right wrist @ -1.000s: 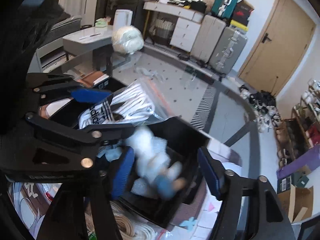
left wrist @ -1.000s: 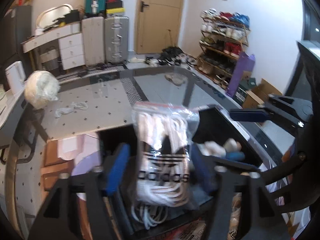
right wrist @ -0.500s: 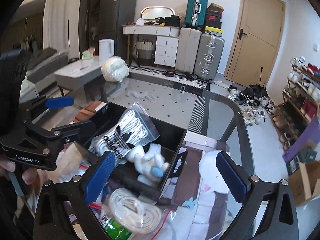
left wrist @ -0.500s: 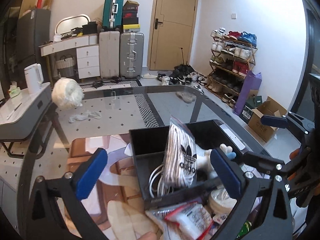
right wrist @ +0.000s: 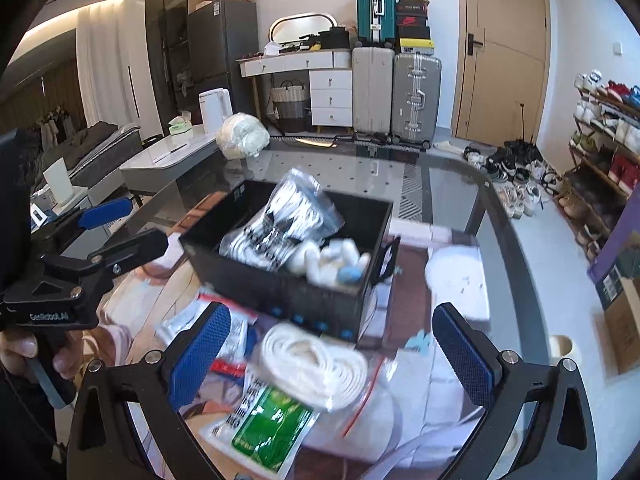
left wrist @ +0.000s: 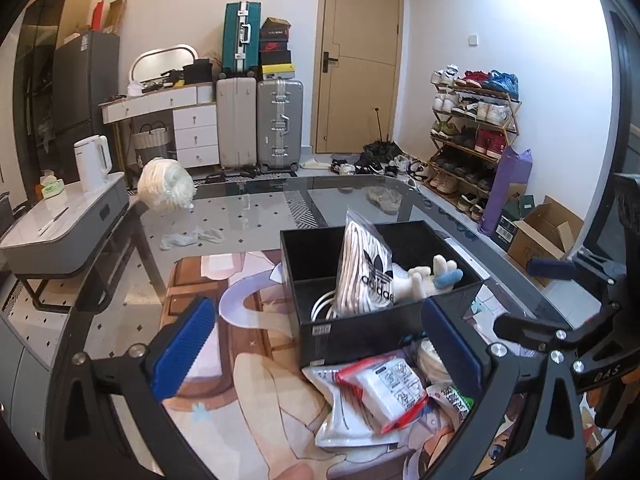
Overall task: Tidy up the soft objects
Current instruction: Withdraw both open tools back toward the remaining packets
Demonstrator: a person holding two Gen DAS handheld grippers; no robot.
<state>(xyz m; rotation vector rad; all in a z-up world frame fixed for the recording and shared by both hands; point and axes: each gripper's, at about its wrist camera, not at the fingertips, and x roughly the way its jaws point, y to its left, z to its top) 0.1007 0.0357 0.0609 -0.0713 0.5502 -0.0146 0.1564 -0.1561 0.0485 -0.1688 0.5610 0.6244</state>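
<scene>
both grippers are spread wide and hold nothing. the left gripper hangs over the mat near the black box; the right gripper hangs over the loose pile just near of the box.

inside the box: 1 adidas sock bag standing upright against the divider, 1 white plush toy w/ a blue bit lying to its right, and a white cord coil partly hidden under the bag.

still outside, near side of the box: 1 bagged white rope coil, 1 green-label packet, 1 red-trim packet on top of a white pouch. so approx 4 packs left on the mat, tho the right view is blurred and more may hide beneath.

far left on the glass table: 1 white fluffy bundle and 1 loose white sock heap, well apart from the box.

handling, my guess: all light and squashy. the plastic bags look slippery and will sag, so pinch across a thick middle part, not a thin corner or the zip edge. the rope coil bag looks bulkiest; take it across the coil so it doesn't slide out. nothing seems fragile.
</scene>
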